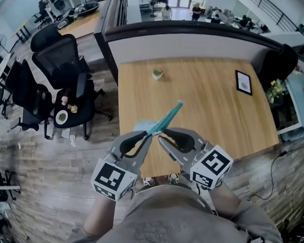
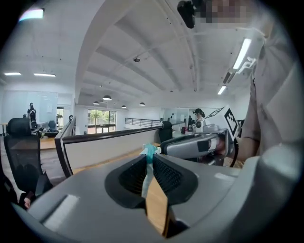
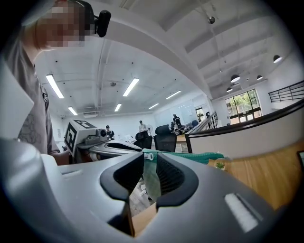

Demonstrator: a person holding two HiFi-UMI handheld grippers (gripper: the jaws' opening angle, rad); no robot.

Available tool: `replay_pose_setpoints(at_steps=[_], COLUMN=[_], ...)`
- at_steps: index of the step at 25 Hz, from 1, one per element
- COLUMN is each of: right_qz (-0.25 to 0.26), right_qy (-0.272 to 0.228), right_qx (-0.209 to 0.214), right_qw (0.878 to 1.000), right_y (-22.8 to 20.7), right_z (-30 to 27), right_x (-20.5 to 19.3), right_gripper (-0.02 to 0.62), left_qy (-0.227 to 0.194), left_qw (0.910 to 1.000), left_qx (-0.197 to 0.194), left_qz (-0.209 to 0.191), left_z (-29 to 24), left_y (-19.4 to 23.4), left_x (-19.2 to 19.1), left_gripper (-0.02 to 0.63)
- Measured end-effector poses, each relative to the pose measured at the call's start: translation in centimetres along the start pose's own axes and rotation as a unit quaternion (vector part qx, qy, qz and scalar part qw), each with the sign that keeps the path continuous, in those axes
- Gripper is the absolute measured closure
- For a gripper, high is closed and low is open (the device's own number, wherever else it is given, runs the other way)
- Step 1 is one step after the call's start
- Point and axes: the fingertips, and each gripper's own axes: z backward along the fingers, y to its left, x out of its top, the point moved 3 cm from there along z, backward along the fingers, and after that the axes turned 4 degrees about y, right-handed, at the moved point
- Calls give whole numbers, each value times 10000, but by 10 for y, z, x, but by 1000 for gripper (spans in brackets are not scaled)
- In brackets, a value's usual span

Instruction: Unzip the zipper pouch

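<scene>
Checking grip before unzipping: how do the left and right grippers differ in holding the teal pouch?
The left gripper keeps its fingers nearly together on a thin edge of the zipper pouch; the right gripper keeps them wider, around thicker fabric. Little pouch shows beyond the left gripper; beyond the right it stretches sideways. Both hold it aloft.

Above the near edge of the tabletop [image 1: 206, 106], the zipper pouch [image 1: 164, 120] slants away to the right. Its near end is pinched in the left claw [image 1: 146, 135], and the right claw [image 1: 162, 139] grips it just to the right. A small plant [image 1: 157, 73] stands on the tabletop toward its far edge. A framed card [image 1: 243, 82] sits near its right edge. A partition wall [image 1: 188, 39] runs behind the tabletop, and office chairs [image 1: 64, 72] stand left of it on the floor [image 1: 53, 163].
</scene>
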Motion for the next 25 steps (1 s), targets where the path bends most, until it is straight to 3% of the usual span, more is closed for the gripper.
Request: replay_pose_setpoints(at_steps=[7, 9, 13, 25], right_qz=[-110, -168, -169, -60], right_qy=[2, -25, 92, 392], right_qx=[-16, 33, 54, 190], right_qw=[9999, 9999, 9998, 9990], right_y=[-4, -5, -6, -6], right_z=[5, 8, 7, 13], right_x=[-6, -7, -15, -25], right_gripper=[503, 559, 565, 583], left_qy=[146, 190, 282, 291], left_qw=[9987, 9984, 9976, 9986], left_qx=[49, 35, 11, -178], left_qz=[-493, -538, -631, -392], left_z=[-14, -16, -20, -20], left_y=[-11, -13, -20, -28], left_x=[2, 1, -2, -16], left_gripper=[563, 563, 563, 563])
